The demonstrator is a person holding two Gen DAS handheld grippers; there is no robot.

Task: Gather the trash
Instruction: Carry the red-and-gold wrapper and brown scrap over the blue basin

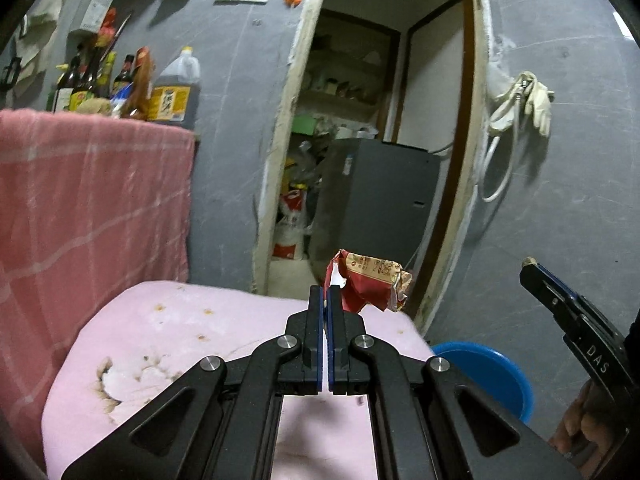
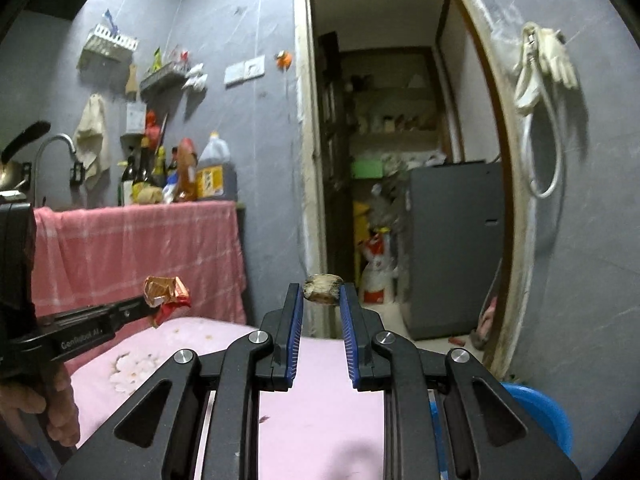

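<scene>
My left gripper (image 1: 325,289) is shut on a crumpled red and tan snack wrapper (image 1: 370,283), held in the air above a pink cloth-covered surface (image 1: 180,340). The same wrapper (image 2: 166,291) shows at the left of the right wrist view, pinched at the tip of the left gripper (image 2: 145,300). My right gripper (image 2: 322,290) is shut on a small brownish, shell-like scrap (image 2: 323,288) held between its blue pads. In the left wrist view the right gripper (image 1: 530,266) pokes in from the right edge, and the scrap is hidden there.
A blue basin (image 1: 492,372) sits on the floor at lower right, also seen as a blue basin (image 2: 548,412). A pink-draped counter (image 2: 140,248) holds bottles (image 2: 180,176). An open doorway (image 1: 372,140) leads to a grey cabinet (image 1: 380,200). Gloves (image 1: 528,100) hang on the wall.
</scene>
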